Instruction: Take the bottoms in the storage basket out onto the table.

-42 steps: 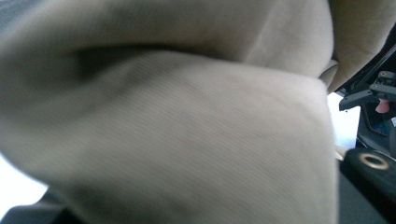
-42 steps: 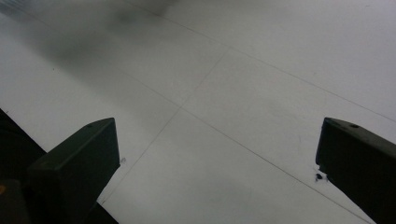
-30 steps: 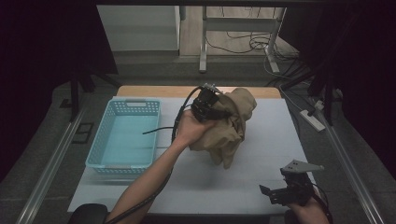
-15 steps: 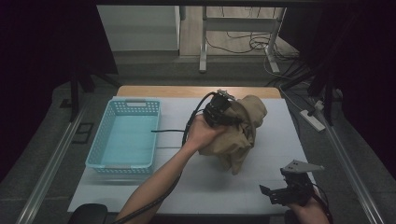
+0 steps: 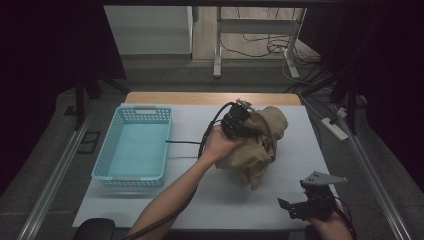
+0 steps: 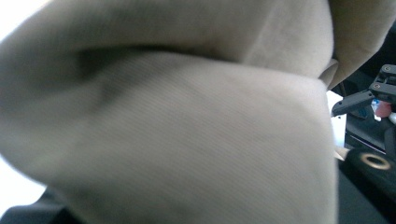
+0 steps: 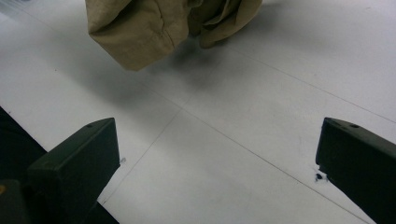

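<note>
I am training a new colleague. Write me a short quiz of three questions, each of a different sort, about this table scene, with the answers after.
1. True or false: the tan cloth lies inside the blue basket.
2. Which gripper has its jaws standing wide apart over bare table? A) left gripper B) right gripper
3. Fill in: the left gripper is shut on the ____.

Key
1. False: the cloth is bunched in the left gripper, to the right of the basket, with a corner hanging toward the white table.
2. B
3. tan cloth

basket (image 5: 132,150) left on table (image 5: 200,210) — cloth (image 5: 257,145) right
</note>
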Demonstrator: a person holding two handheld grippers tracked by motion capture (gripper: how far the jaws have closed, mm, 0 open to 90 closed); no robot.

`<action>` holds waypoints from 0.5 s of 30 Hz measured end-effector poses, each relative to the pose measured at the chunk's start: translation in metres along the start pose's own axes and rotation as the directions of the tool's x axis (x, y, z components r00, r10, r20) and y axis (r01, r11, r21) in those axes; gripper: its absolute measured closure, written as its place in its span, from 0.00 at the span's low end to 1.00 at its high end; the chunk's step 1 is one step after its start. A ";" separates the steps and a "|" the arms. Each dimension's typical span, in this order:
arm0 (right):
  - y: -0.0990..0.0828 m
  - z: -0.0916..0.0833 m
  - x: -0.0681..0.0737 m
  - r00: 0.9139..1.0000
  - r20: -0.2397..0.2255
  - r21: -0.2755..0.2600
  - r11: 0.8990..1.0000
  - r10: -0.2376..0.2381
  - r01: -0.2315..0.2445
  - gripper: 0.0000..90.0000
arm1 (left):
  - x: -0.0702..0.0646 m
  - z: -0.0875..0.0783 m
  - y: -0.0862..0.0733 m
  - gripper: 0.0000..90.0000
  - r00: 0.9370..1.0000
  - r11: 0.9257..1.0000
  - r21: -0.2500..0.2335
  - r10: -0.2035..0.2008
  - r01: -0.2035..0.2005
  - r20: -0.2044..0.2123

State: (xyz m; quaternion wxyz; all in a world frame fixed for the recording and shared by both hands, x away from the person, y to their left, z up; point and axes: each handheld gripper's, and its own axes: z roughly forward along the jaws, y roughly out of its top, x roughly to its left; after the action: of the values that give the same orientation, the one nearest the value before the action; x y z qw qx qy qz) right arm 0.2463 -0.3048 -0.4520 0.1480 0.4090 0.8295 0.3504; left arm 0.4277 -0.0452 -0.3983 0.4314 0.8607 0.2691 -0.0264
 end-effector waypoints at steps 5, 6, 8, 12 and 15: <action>0.000 0.000 0.000 1.000 -0.001 -0.001 1.000 0.001 -0.001 0.00 | -0.001 0.005 -0.001 0.84 1.000 1.000 0.008 0.006 -0.006 0.003; 0.000 0.000 0.000 1.000 0.000 0.000 1.000 0.001 -0.001 0.00 | 0.000 0.005 -0.001 0.84 1.000 1.000 0.006 0.006 -0.006 0.008; 0.000 0.000 0.000 1.000 -0.001 -0.001 1.000 0.001 -0.001 0.00 | 0.001 0.007 -0.001 0.84 1.000 1.000 0.004 0.003 -0.003 0.011; 0.000 0.000 0.000 1.000 0.000 -0.002 1.000 -0.001 0.001 0.00 | 0.002 0.009 -0.003 0.84 1.000 1.000 0.023 0.006 -0.006 -0.025; 0.000 0.000 0.000 1.000 -0.001 -0.002 1.000 0.002 -0.002 0.00 | 0.005 0.009 -0.006 0.84 0.998 0.999 0.040 0.015 -0.012 -0.063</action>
State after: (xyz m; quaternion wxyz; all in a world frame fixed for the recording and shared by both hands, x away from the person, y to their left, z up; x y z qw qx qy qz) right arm 0.2463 -0.3054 -0.4520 0.1477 0.4097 0.8287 0.3516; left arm 0.4310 -0.0468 -0.4103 0.4056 0.8714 0.2761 -0.0018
